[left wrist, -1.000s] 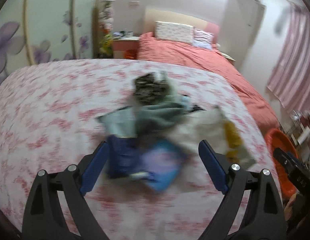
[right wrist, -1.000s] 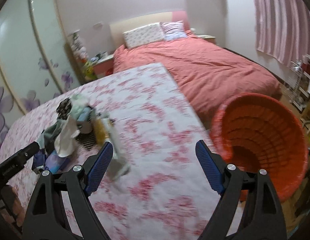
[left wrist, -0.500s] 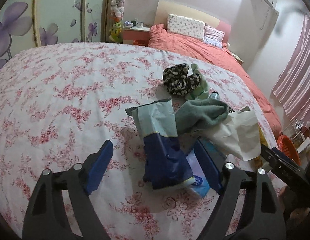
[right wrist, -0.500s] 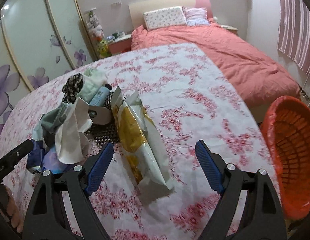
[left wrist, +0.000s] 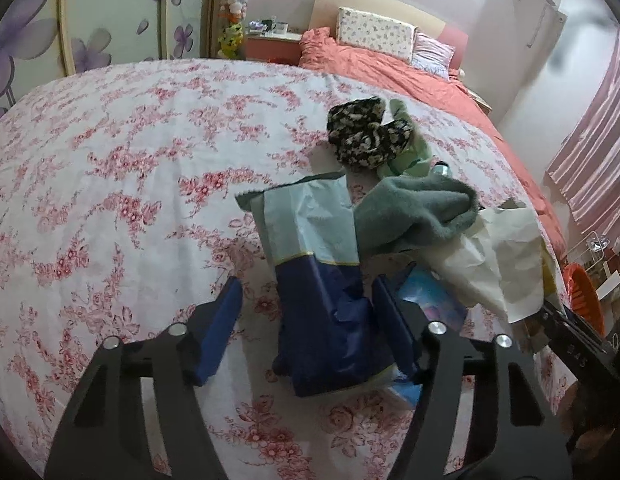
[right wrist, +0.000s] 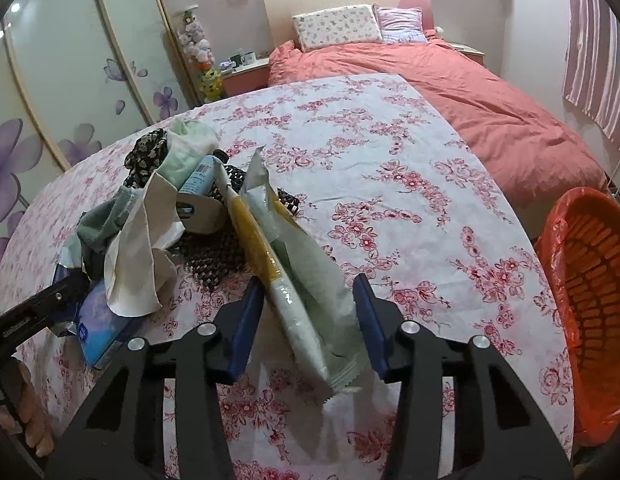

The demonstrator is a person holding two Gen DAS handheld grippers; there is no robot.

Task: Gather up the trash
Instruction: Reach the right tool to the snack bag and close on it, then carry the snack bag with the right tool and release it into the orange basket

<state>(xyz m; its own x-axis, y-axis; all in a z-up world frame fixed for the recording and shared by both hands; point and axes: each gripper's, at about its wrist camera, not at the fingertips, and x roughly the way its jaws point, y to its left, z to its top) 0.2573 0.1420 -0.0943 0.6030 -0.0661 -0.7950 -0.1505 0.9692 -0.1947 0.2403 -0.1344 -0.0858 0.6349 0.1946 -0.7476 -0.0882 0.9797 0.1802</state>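
Observation:
A dark blue and pale green bag [left wrist: 318,300] lies on the flowered cloth [left wrist: 110,200], between the pads of my left gripper [left wrist: 308,324]. Its jaws are closing: the right pad touches the bag, while a gap separates the left pad from it. A long yellow and pale green wrapper [right wrist: 302,292] lies tilted between the pads of my right gripper [right wrist: 308,324]. Those jaws are closing too, close to the wrapper's two edges without squeezing it. An orange basket [right wrist: 590,300] stands at the right, beside the cloth's edge.
The pile also holds white paper [right wrist: 138,252], a grey-green cloth [left wrist: 422,208], a black flowered cloth [left wrist: 366,132], a blue packet [right wrist: 98,328], a blue tube [right wrist: 198,176] and a dark mesh mat [right wrist: 214,256]. A red bed [right wrist: 470,92] lies beyond.
Both grippers have come forward and down onto the pile. The left jaws have narrowed around the blue bag, the right jaws around the yellow wrapper.

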